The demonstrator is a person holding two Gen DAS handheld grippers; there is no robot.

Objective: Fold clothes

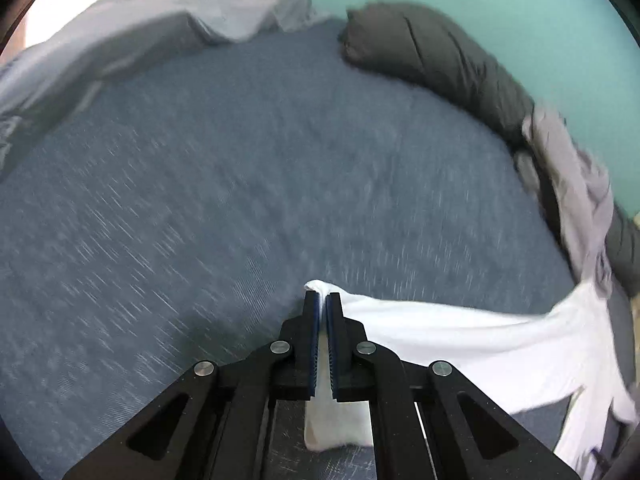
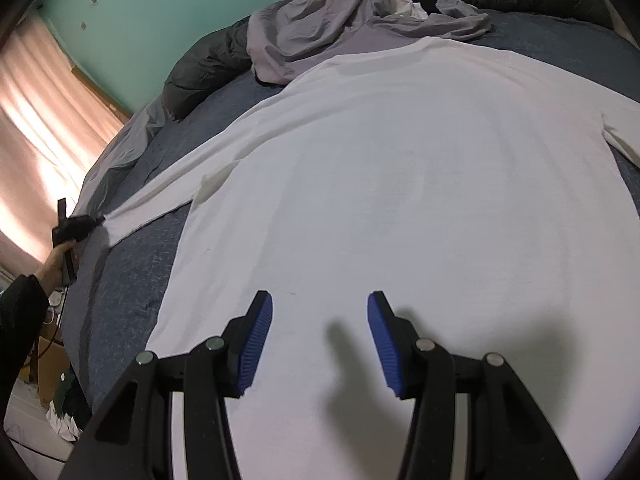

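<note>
On the blue bed [image 2: 132, 292], a white long-sleeved shirt [image 2: 400, 184] lies spread flat, its body directly under the right hand-held gripper [image 2: 320, 320], whose blue pads stand apart above the cloth with nothing between them. One sleeve [image 2: 160, 196] stretches out toward the bed's edge, where the left hand-held gripper [image 1: 323, 304] is clamped narrow on the sleeve's end, white cloth [image 1: 460, 340] trailing from its jaws to the right. A grey garment [image 2: 320, 28] lies bunched beside the shirt's far edge, with a dark quilt [image 1: 440, 56] along the teal wall [image 1: 500, 0].
</note>
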